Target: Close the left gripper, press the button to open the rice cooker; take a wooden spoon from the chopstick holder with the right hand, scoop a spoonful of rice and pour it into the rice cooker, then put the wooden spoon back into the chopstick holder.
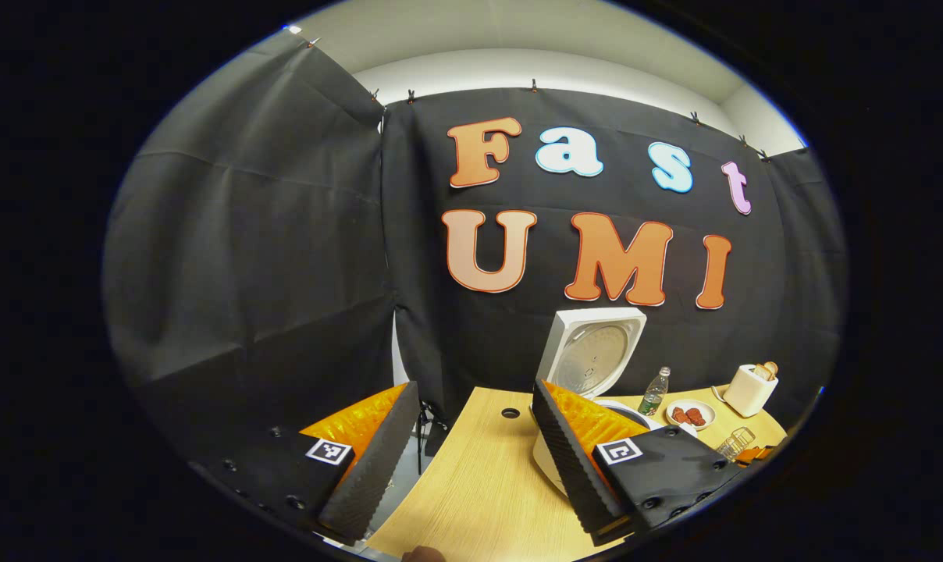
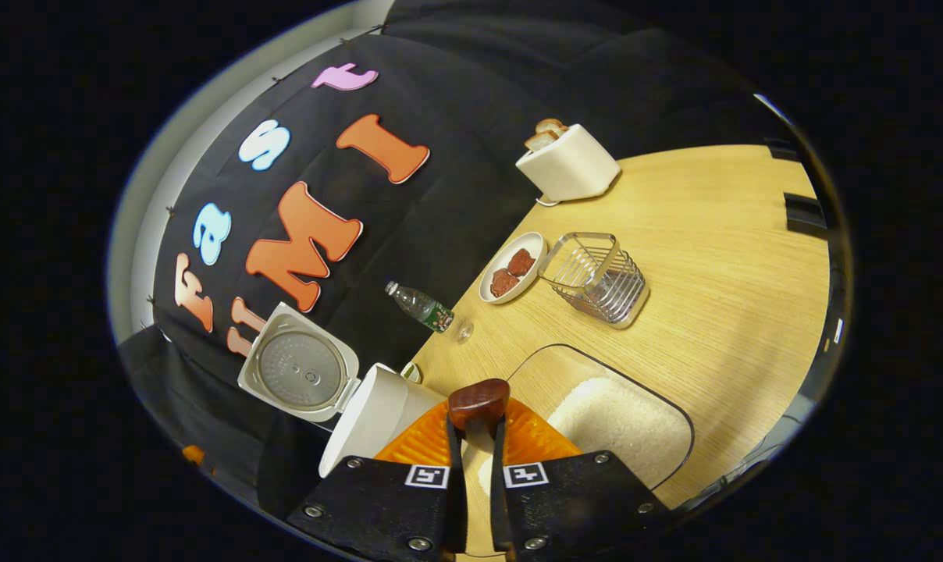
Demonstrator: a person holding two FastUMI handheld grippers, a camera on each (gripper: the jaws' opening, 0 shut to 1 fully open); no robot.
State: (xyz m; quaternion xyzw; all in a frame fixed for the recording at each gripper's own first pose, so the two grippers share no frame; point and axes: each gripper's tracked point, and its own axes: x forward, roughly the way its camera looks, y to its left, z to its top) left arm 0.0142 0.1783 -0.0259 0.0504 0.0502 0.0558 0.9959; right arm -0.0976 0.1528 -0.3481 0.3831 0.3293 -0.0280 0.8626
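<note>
The white rice cooker (image 1: 553, 460) stands on the wooden table with its lid (image 1: 592, 361) raised upright. My left gripper (image 1: 474, 388) is open, nothing between its fingers, and its right finger overlaps the cooker body. In the right gripper view, my right gripper (image 2: 477, 428) is shut on the handle of a dark wooden spoon (image 2: 479, 402). The spoon's bowl points forward, between the cooker (image 2: 374, 421) with its open lid (image 2: 300, 373) and a clear tray of white rice (image 2: 624, 425). I cannot tell whether the spoon holds rice. The wire chopstick holder (image 2: 596, 277) stands beyond the tray.
A small plate of red food (image 2: 510, 269), a plastic bottle (image 2: 421, 306) and a white toaster with bread (image 2: 569, 164) line the back of the table (image 2: 721, 257). The same plate (image 1: 688, 414), bottle (image 1: 655, 390) and toaster (image 1: 750, 388) sit right of the cooker in the left gripper view.
</note>
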